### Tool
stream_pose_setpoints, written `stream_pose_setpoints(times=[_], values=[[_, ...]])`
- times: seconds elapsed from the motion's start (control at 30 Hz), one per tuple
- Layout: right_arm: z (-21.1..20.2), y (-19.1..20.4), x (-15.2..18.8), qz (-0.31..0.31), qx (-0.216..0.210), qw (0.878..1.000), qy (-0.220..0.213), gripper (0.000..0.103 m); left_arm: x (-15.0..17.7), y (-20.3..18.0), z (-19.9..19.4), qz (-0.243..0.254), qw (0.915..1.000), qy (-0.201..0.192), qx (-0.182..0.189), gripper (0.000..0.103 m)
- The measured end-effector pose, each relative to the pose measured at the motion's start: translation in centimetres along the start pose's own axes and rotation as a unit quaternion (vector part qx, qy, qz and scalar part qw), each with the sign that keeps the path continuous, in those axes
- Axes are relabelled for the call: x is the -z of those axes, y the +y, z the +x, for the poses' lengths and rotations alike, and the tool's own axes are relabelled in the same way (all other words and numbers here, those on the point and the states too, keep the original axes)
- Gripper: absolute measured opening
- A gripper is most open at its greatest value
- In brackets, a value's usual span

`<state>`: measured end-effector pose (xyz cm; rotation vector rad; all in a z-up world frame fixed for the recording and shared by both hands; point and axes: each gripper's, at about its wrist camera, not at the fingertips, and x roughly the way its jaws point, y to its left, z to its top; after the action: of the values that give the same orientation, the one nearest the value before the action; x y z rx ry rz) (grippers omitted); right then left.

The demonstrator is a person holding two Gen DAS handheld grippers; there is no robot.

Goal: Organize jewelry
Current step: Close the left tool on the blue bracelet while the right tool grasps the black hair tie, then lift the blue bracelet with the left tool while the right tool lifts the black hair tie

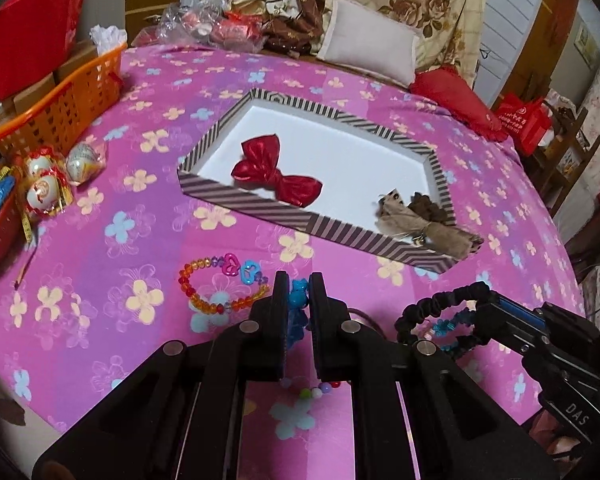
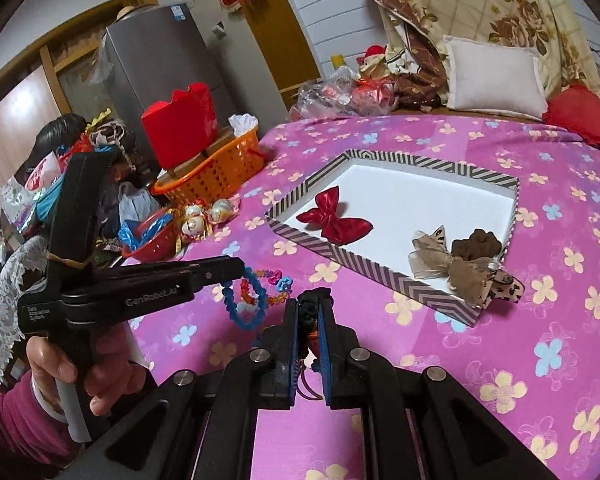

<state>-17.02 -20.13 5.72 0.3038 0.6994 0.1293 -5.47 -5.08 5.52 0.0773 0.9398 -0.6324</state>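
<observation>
Left wrist view
Left gripper point(image 1: 299, 300): jaws drawn narrow, pinching a blue bead bracelet point(image 1: 298, 312) that hangs between the pads, lifted off the cloth, likely for carrying to the box.
Striped box lid point(image 1: 260, 196): at twelve o'clock from the jaws, well apart; it serves as the collecting tray.
Red bow point(image 1: 276, 176): lies inside the tray toward ten o'clock.
Beige mesh bow point(image 1: 428, 226): draped over the tray's rim at two o'clock, beside a brown flower clip point(image 1: 426, 204).
Orange bead bracelet point(image 1: 220, 284): flat on the pink floral cloth point(image 1: 100, 240) at ten o'clock, near the jaws, not yet sorted.
Right gripper point(image 1: 476, 300): at three o'clock, a black scrunchie point(image 1: 432, 308) looped from its tip.

Right wrist view
Right gripper: jaws narrow, clamped on the black scrunchie point(image 2: 310, 306), which bunches at the tips; something red-orange shows deeper between the pads, unclear what.
Left gripper point(image 2: 236, 270): at nine o'clock, its blue bracelet point(image 2: 248, 304) dangling as a loop above the cloth.
Tray point(image 2: 340, 260): at one o'clock, apart from both jaws; judged the drop spot for both held pieces.
Orange basket point(image 2: 220, 172): at eleven o'clock, clutter, off the path.
</observation>
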Motion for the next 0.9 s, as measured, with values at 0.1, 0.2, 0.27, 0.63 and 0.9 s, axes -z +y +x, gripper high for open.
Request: stream_pose_setpoints(times=[0.1,0.2,0.27,0.63,0.9], values=[[-0.4,-0.2,0.0,0.002,0.002,1.000,-0.003,0.008,-0.3,-0.4,-0.6,0.005,1.0000,-0.005,0.002,0.008],[-0.5,-0.7,-0.3,0.015,-0.010,1.000,0.000,0.008,-0.8,-0.8,-1.1,0.011,0.9999,-0.009,0.001,0.008],[-0.4,-1.1,-0.4,0.023,-0.017,1.000,0.007,0.008,-1.0,-1.1,-1.3,0.012,0.9999,-0.011,0.000,0.008],[-0.2,-1.7,0.1,0.024,-0.021,0.999,0.021,0.008,-0.7,-1.2,-0.7,0.009,0.9999,-0.003,-0.006,0.008],[-0.3,-1.5,0.0,0.031,-0.040,0.998,0.025,0.008,-0.6,-1.1,-0.6,0.008,0.9999,-0.003,-0.007,0.008]])
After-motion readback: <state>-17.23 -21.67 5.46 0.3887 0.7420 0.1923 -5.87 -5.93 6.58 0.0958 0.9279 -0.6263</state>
